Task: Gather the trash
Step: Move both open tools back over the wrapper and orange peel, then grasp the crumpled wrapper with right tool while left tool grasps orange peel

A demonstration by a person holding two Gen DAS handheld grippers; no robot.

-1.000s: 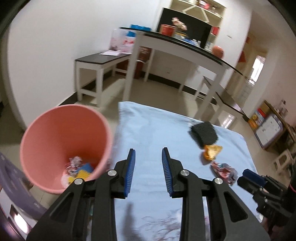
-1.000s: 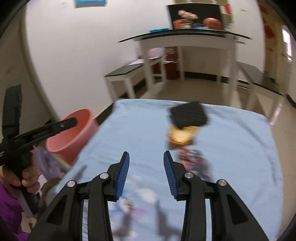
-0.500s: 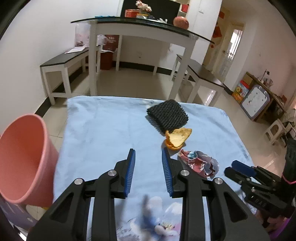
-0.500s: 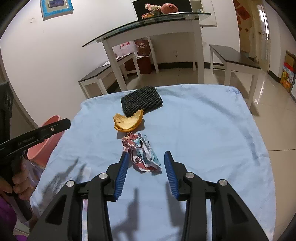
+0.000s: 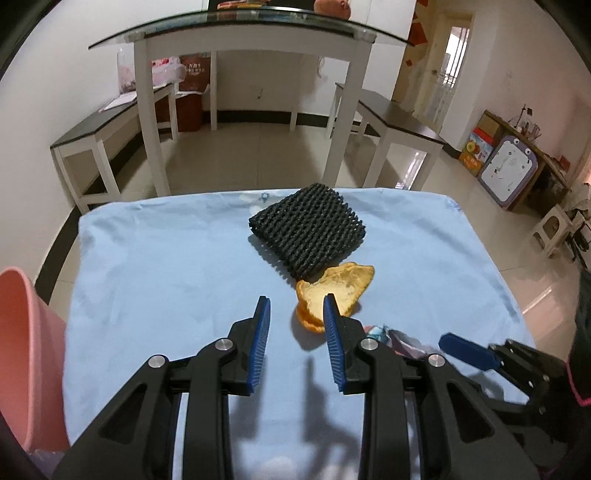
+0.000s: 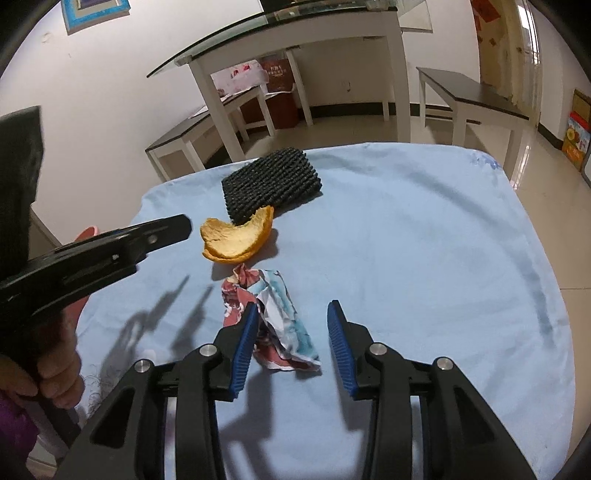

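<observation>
Both grippers hang over a table covered with a light blue cloth, pointing down at the litter on it. Right gripper: its jaws are closing with a crumpled wrapper between them; the wrapper lies flat on the cloth against the left pad, while the right pad stands clear of it, so nothing is grasped. Left gripper: its jaws stand apart and empty above the cloth, with an orange peel lying just beyond the tips, partly hidden behind the right finger. In the right wrist view the peel sits just beyond the wrapper's far end, and the left gripper reaches in from the left edge, held by a hand. A black mesh pad lies on the far side of the peel, its near corner touching or overlapping the peel. A pink bin stands off the table's near left corner, its inside not visible. Beyond the blue table are a glass-topped table with white legs and two dark-topped benches on a tiled floor.
</observation>
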